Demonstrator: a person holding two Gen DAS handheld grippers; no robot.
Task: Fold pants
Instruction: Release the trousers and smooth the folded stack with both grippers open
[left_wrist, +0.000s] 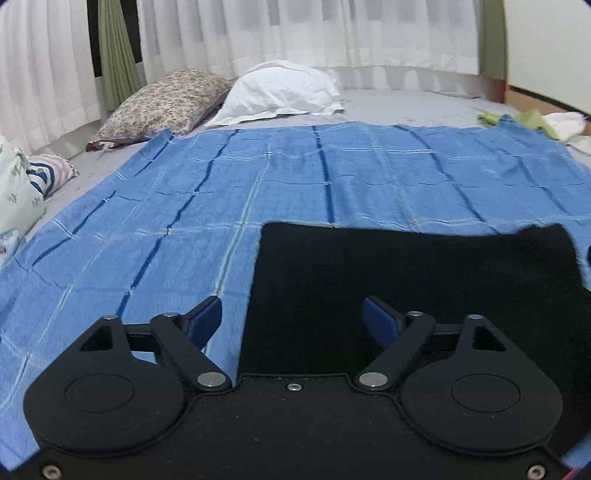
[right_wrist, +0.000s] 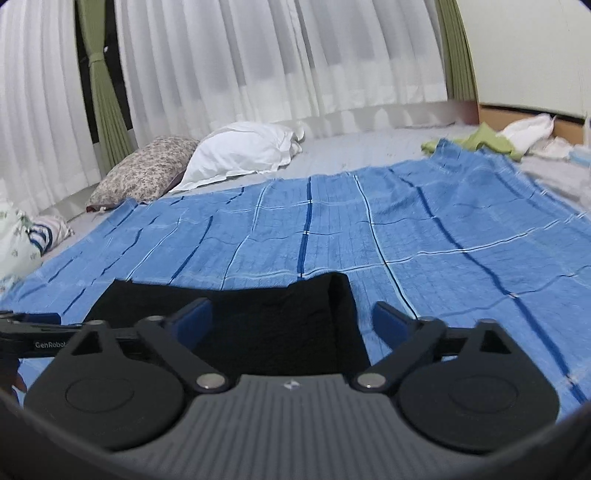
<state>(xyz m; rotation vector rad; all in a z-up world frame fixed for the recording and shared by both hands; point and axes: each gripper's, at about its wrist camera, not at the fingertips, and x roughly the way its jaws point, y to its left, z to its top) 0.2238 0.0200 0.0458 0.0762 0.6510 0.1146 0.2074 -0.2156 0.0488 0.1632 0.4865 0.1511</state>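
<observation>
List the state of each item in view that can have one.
Left gripper: open, empty, over the pants.
Right gripper: open, empty.
Black pants: lying flat on the blanket, folded compact.
Blue blanket: spread out, lightly creased.
White pillow: lying rumpled.

left tongs (left_wrist: 291, 314) agape | black pants (left_wrist: 424, 280) flat | blue blanket (left_wrist: 184, 206)

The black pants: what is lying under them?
The pants lie on a blue blanket, which shows all around them. Anything between pants and blanket is covered.
</observation>
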